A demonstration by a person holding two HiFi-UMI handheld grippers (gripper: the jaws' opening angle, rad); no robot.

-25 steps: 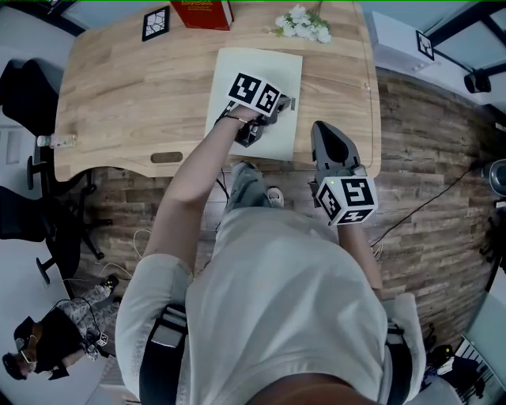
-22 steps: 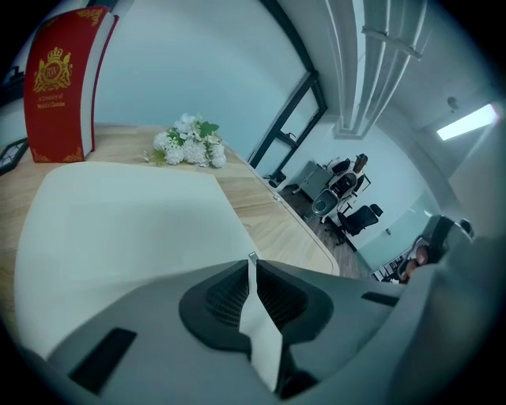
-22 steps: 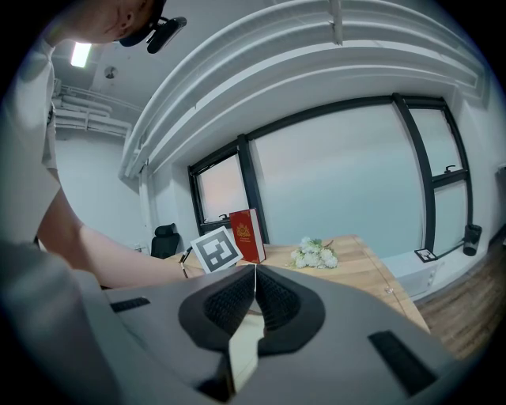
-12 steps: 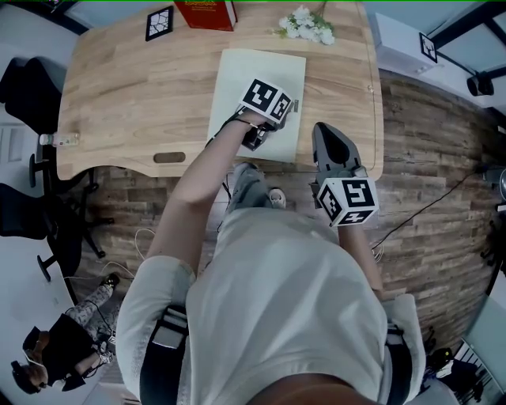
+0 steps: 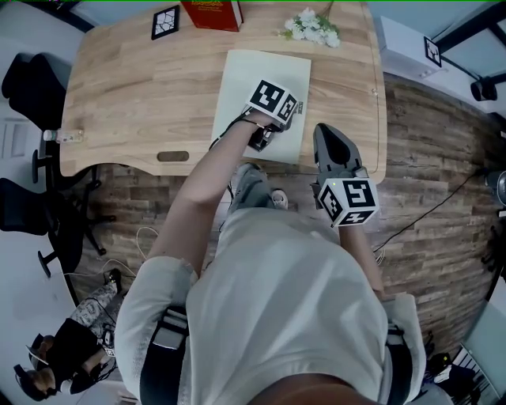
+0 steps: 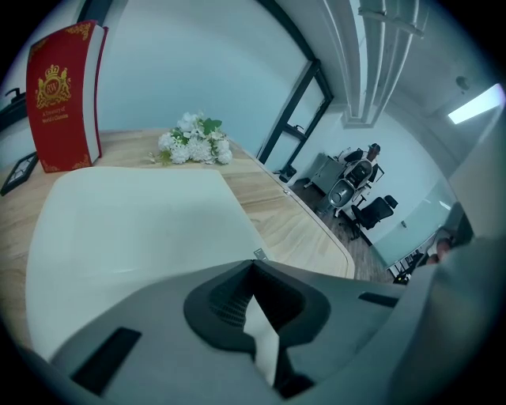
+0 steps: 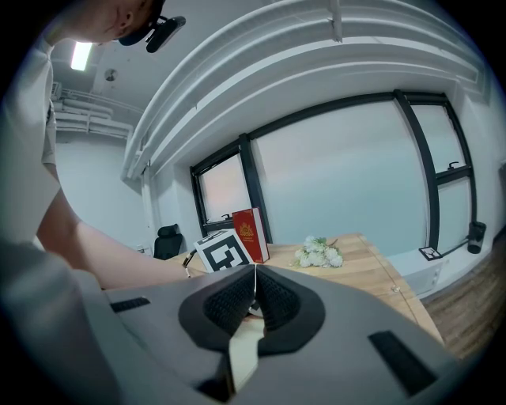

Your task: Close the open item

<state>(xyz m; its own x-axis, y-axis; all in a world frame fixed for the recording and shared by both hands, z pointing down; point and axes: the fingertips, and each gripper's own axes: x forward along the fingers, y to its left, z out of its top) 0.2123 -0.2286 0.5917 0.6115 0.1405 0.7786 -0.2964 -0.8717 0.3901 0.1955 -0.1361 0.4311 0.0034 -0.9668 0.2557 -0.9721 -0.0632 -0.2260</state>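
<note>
A pale flat rectangular item [image 5: 261, 75] lies closed on the wooden desk [image 5: 134, 87]; it fills the near ground ahead as a pale item [image 6: 134, 221] in the left gripper view. My left gripper [image 5: 288, 111] rests over its right near part, jaws shut with nothing between them [image 6: 253, 265]. My right gripper [image 5: 323, 133] hovers above the desk's front edge to the right of the item, shut and empty [image 7: 254, 269]. From the right gripper view the left gripper's marker cube [image 7: 225, 251] stands just ahead.
At the desk's far edge stand a red book [image 5: 212, 13] [image 6: 63, 95], white flowers [image 5: 311, 26] [image 6: 194, 146] and a marker card [image 5: 166, 21]. A small bottle [image 5: 63, 136] lies at the desk's left edge. Black chairs [image 5: 24, 87] stand to the left.
My left gripper has slid a little to the right over the pale item. The right gripper has stayed where it was.
</note>
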